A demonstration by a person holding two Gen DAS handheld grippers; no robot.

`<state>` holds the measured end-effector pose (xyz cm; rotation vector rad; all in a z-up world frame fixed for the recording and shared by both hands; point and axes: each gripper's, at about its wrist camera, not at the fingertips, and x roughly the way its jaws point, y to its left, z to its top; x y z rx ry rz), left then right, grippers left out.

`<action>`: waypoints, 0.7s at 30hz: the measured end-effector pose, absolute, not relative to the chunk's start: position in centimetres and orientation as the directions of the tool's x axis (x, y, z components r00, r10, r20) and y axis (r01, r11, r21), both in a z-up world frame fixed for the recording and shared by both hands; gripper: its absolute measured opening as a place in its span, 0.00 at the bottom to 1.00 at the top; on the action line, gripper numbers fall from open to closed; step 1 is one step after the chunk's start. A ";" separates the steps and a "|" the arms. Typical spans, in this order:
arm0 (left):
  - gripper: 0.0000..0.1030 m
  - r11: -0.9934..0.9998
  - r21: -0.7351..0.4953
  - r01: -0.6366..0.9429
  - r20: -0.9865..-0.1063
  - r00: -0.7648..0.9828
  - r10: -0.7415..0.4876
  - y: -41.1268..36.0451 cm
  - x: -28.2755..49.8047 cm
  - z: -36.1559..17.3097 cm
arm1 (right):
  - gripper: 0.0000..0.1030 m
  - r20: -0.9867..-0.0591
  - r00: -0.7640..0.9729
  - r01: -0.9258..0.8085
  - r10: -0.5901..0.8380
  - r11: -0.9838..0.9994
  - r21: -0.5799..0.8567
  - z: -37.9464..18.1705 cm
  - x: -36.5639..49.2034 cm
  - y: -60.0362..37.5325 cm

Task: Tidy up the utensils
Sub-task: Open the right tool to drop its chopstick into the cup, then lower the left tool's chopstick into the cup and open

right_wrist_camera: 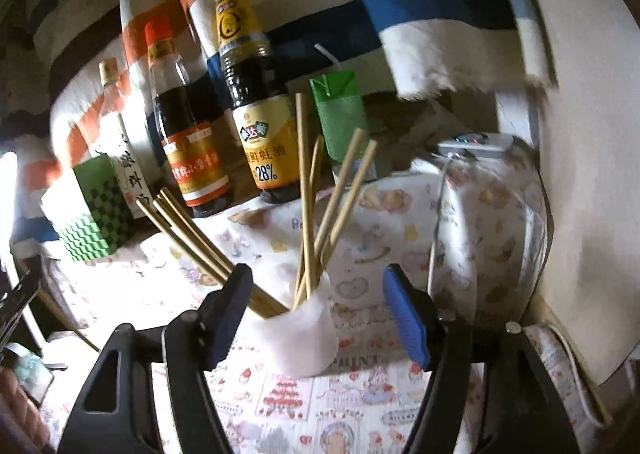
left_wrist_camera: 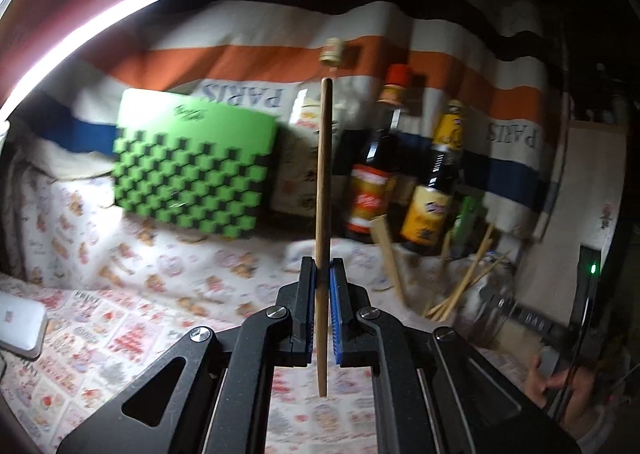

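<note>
The left gripper (left_wrist_camera: 322, 294) is pinching a single wooden chopstick (left_wrist_camera: 323, 189), whose long axis runs 12 to 6 o'clock in its view, while the white cup (right_wrist_camera: 298, 334) it seems bound for lies off at about 3 o'clock. The right gripper (right_wrist_camera: 316, 314) is far nearer, its jaws spread wide to either side of that cup without touching it. In the cup stands a bundle of chopsticks (right_wrist_camera: 308, 205), some leaning toward 10 o'clock, the rest fanning toward 12 and 1.

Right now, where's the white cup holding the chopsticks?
Right wrist view: the white cup stands low centre on the patterned cloth, between the open right gripper fingers, in front of the sauce bottles.
</note>
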<state>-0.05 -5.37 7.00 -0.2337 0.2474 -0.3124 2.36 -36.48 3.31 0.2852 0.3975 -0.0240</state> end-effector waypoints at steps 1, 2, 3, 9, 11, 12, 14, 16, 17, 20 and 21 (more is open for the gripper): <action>0.06 0.922 -0.264 0.282 -0.197 0.921 -0.338 -6.1 0.0 7.6 | 0.68 -0.382 0.924 0.080 0.033 0.958 0.277 3.1 2.1 -36.8; 0.06 0.916 -0.269 0.298 -0.189 0.916 -0.353 -6.8 0.2 8.3 | 0.68 -0.381 0.924 0.081 0.035 0.955 0.284 2.9 1.9 -37.1; 0.06 0.909 -0.276 0.311 -0.182 0.912 -0.367 -7.5 0.3 9.1 | 0.68 -0.383 0.923 0.084 0.037 0.952 0.296 2.7 1.8 -37.4; 0.06 0.878 -0.310 0.366 -0.148 0.893 -0.425 -12.0 2.6 12.6 | 0.68 -0.409 0.911 0.105 0.050 0.932 0.348 2.1 2.4 -39.3; 0.06 0.877 -0.299 0.375 -0.130 0.895 -0.427 -13.5 3.4 13.4 | 0.68 -0.414 0.910 0.116 0.026 0.942 0.314 2.0 2.5 -39.2; 0.06 0.876 -0.299 0.379 -0.125 0.894 -0.430 -14.1 3.9 13.8 | 0.68 -0.413 0.910 0.123 0.012 0.946 0.299 2.0 2.5 -39.1; 0.06 0.872 -0.299 0.388 -0.122 0.891 -0.438 -15.4 5.0 14.1 | 0.68 -0.411 0.912 0.122 0.008 0.949 0.290 2.1 2.5 -39.0; 0.06 0.878 -0.279 0.390 -0.130 0.890 -0.437 -16.5 5.9 13.9 | 0.68 -0.413 0.911 0.123 0.012 0.946 0.299 2.1 2.5 -39.2; 0.06 0.883 -0.267 0.387 -0.138 0.891 -0.432 -17.0 6.3 13.7 | 0.68 -0.414 0.910 0.126 0.013 0.944 0.306 2.1 2.4 -39.4; 0.06 0.897 -0.228 0.378 -0.174 0.891 -0.420 -18.2 7.6 12.4 | 0.68 -0.416 0.909 0.136 0.010 0.938 0.318 2.0 2.5 -40.0; 0.06 0.902 -0.218 0.372 -0.189 0.891 -0.413 -18.5 8.0 11.9 | 0.68 -0.417 0.909 0.139 0.008 0.937 0.320 2.1 2.4 -40.2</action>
